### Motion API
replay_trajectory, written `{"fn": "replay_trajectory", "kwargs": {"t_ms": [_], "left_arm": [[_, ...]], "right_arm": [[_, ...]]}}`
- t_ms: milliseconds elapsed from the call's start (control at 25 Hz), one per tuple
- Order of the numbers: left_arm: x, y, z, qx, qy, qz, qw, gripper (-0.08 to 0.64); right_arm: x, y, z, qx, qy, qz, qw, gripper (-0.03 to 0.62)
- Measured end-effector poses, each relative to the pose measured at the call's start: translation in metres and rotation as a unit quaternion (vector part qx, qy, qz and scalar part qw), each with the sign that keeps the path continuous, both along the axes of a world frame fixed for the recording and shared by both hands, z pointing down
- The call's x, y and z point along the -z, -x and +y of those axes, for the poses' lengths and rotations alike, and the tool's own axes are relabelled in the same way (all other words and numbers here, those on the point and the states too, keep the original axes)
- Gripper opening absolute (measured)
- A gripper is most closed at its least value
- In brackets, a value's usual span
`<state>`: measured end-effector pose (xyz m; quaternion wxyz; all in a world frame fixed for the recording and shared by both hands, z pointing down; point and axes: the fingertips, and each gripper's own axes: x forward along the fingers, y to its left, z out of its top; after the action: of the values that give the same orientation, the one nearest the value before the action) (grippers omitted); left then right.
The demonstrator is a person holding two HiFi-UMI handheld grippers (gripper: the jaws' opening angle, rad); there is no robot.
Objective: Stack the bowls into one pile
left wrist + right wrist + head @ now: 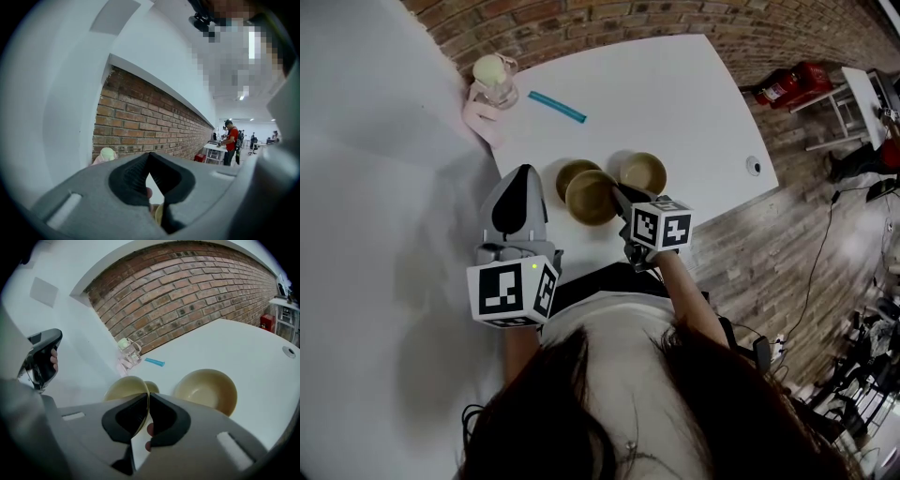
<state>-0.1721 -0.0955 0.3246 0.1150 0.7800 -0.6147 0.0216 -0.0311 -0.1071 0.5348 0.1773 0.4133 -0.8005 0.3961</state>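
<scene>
Three tan bowls are on the white table [675, 94]. My right gripper [619, 195] [147, 397] is shut on the near rim of the middle bowl [591, 197] [123, 387], which is tilted up. A second bowl [575, 172] [151, 386] lies just behind it, partly hidden. The third bowl [643, 172] [206, 390] stands alone to the right. My left gripper [522, 178] [149, 157] is held off to the left of the bowls, its jaws shut with nothing between them, facing the brick wall.
A clear bottle with a pale green cap [494, 80] [127, 348] stands on a pink cloth at the table's far left corner. A blue stick [557, 106] [154, 362] lies beside it. A white wall [366, 187] runs along the left. The table's front edge is close to the person's body.
</scene>
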Motion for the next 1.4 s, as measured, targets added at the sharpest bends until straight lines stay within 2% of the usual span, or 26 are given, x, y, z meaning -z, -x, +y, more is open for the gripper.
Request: {"fn": "replay_trajectory", "kwargs": {"t_ms": [600,1400], "left_arm": [[-0.006,0.021,-0.009,0.007,0.004,0.001,1.0,0.0],[-0.011,0.026,-0.024,-0.001,0.007,0.0,1.0,0.0]], "right_arm": [[-0.012,0.016,-0.014,-0.011,-0.001,0.012,1.0,0.025],[-0.028,0.024,-0.03,-0.009,0.0,0.039,0.999,0.031]]}}
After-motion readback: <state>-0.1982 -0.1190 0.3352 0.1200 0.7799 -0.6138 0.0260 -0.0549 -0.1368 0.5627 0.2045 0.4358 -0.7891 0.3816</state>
